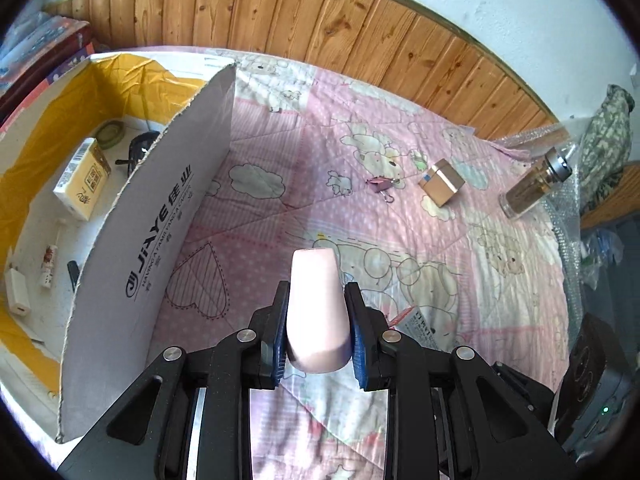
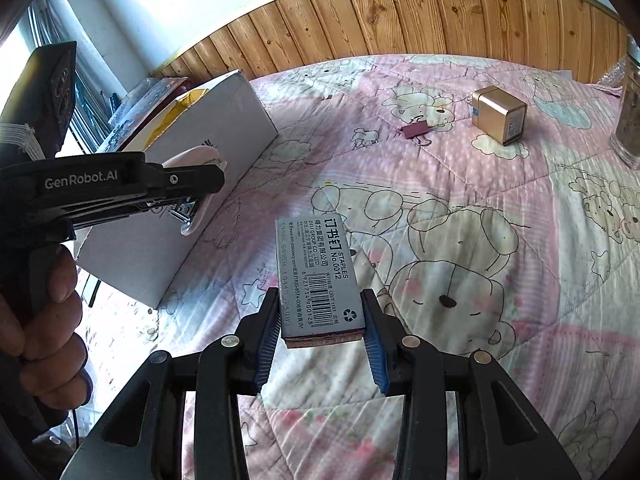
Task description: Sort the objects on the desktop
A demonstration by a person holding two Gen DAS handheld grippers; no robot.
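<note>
My left gripper (image 1: 316, 320) is shut on a pale pink stapler (image 1: 316, 312) and holds it above the pink quilt, just right of the cardboard box (image 1: 132, 280). In the right wrist view the left gripper (image 2: 192, 196) shows at the left beside the box (image 2: 224, 132), with the stapler (image 2: 200, 160) between its jaws. My right gripper (image 2: 320, 320) is shut on a grey box of staples (image 2: 316, 276), held above the quilt. A gold cube box (image 1: 442, 182), a binder clip (image 1: 380, 184) and a glass bottle (image 1: 536, 188) lie on the quilt farther off.
The cardboard box holds a tissue pack (image 1: 82, 178), a white charger (image 1: 16, 292), a green tape roll (image 1: 109, 133) and other small items. A wooden headboard (image 1: 340, 20) runs along the back. The gold cube box (image 2: 498, 114) and clip (image 2: 416, 130) also show in the right wrist view.
</note>
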